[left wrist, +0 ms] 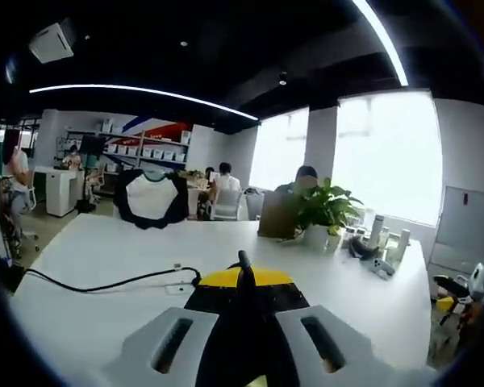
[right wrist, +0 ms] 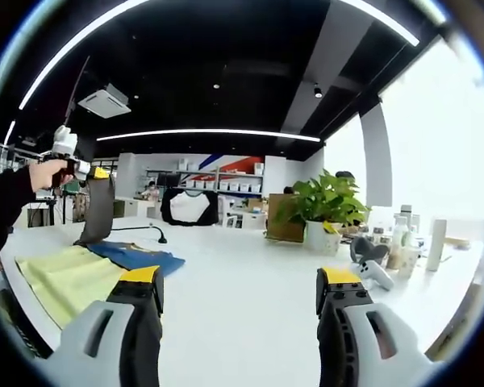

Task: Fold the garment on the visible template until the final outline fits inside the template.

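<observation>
Garment [right wrist: 97,210]: dark cloth pinched between the left gripper's [left wrist: 244,278] closed jaws and lifted off the table [right wrist: 242,282]; its lower end trails onto the blue part [right wrist: 141,258].
Left gripper: held high, likely so the cloth hangs free for a fold.
Right gripper [right wrist: 240,294]: jaws wide apart, holding nothing, low over the bare table, seemingly waiting.
Template [right wrist: 68,278]: yellow-green sheet flat on the table beside the blue part, the target outline.
Beyond: cable [left wrist: 105,284], potted plant [right wrist: 327,205].
</observation>
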The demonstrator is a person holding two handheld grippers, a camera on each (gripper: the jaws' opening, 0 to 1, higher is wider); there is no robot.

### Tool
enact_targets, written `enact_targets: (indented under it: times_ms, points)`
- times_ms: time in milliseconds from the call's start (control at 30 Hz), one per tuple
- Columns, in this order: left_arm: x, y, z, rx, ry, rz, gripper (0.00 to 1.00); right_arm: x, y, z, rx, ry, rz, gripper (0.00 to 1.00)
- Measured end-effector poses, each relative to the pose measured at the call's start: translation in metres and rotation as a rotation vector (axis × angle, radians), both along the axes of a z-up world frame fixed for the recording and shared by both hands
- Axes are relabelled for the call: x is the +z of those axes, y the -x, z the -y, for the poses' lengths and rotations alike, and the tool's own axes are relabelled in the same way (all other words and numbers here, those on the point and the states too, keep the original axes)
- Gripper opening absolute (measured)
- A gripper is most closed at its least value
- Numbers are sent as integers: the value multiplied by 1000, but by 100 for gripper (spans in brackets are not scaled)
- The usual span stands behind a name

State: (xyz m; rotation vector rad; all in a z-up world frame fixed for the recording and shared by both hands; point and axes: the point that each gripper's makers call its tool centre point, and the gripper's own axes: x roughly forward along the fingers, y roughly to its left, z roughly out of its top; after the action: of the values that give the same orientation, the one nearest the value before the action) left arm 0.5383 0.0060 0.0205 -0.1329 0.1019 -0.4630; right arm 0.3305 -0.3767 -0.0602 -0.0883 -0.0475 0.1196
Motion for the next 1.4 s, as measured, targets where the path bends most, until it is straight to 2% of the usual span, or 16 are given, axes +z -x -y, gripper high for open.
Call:
enact_targets:
  times_ms: [367, 600, 733, 833, 933, 1033, 1200, 1400]
  points:
    - [-40, -24, 32, -37, -30, -43, 2, -5, -1, 5, -4, -7, -8, 79]
    - [-61, -34, 43, -24, -72, -73, 2, -5, -1, 6, -5, -12, -6, 79]
    - [-81, -39, 51, -17, -123, -100, 2, -6, -2, 5, -5, -11, -9, 79]
    - [-93, -39, 58, -20, -126, -121, 2, -7, -2, 6, -4, -14, -10, 79]
    - [-104, -42, 64, -14, -168, -126, 2, -10, -3, 8, -6, -21, -19, 77]
    - [-117, -41, 75, -30, -157, -161, 2, -11, -3, 8, -6, -26, -20, 77]
    - [-137, -37, 92, -48, -188, -191, 2, -9, -1, 10, -9, -23, -16, 77]
    - [-150, -38, 103, -61, -216, -201, 2, -8, 0, 15, -19, -26, -15, 77]
